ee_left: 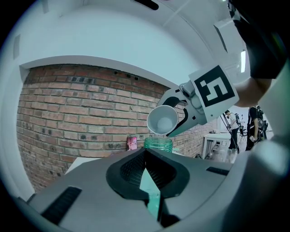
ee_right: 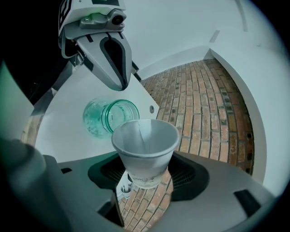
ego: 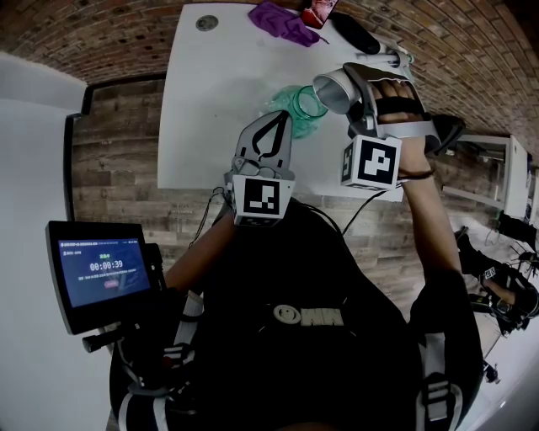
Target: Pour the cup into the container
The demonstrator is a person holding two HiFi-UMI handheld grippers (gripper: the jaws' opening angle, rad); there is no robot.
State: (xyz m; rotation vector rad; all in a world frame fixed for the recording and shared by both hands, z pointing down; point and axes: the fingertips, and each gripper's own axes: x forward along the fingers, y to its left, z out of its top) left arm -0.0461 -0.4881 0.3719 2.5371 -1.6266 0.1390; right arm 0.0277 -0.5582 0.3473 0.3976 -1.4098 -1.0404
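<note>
1. Spillage is the main risk: the right gripper (ee_right: 147, 177) holds the paper cup (ee_right: 146, 145) tipped above the green jar (ee_right: 108, 117), and a mouth off centre would likely wet the tabletop (ego: 210, 109).
2. The left gripper (ego: 273, 125), closed and empty, hovers near the jar without steadying it.
3. The jar stands mid-tabletop, nearer the right edge; a brick wall (ee_left: 81, 113) lies behind.

The white table (ego: 198, 109) lies open left of the green jar (ego: 290, 101); a purple cloth (ego: 282, 23) and a black object (ego: 354, 32) crowd its far edge
</note>
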